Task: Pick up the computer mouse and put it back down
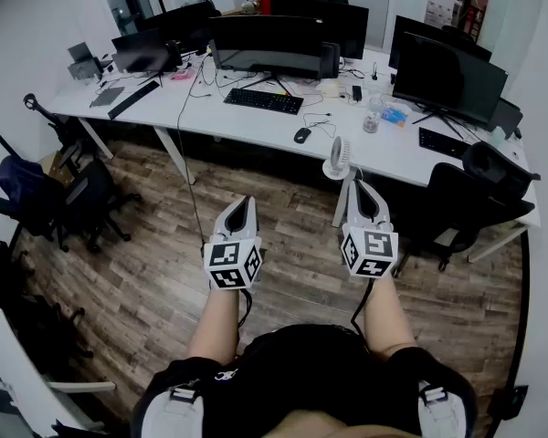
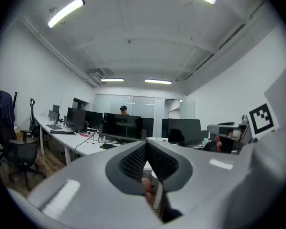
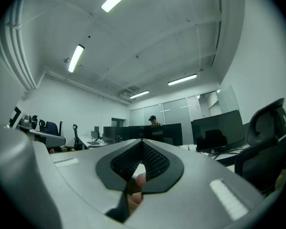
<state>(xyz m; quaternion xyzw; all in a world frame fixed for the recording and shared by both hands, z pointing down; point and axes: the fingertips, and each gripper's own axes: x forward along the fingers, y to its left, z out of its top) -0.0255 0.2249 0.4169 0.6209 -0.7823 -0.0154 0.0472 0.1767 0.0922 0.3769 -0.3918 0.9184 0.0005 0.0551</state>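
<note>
Left forearm (image 1: 215, 322) and right forearm (image 1: 384, 313) are reaching forward from the body, side by side but apart. Left gripper (image 1: 241, 203) is pointing ahead, roughly level, jaws pressing together with nothing between. Right gripper (image 1: 361, 188) is pointing ahead, tipping slightly up, jaws also meeting at the tips, gripping nothing.

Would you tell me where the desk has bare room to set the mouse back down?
Bare desk lies in front of the middle keyboard, left of the mouse, and again between the fan and the right keyboard. Crowded: the cables under the monitors, and around the bottle.
</note>
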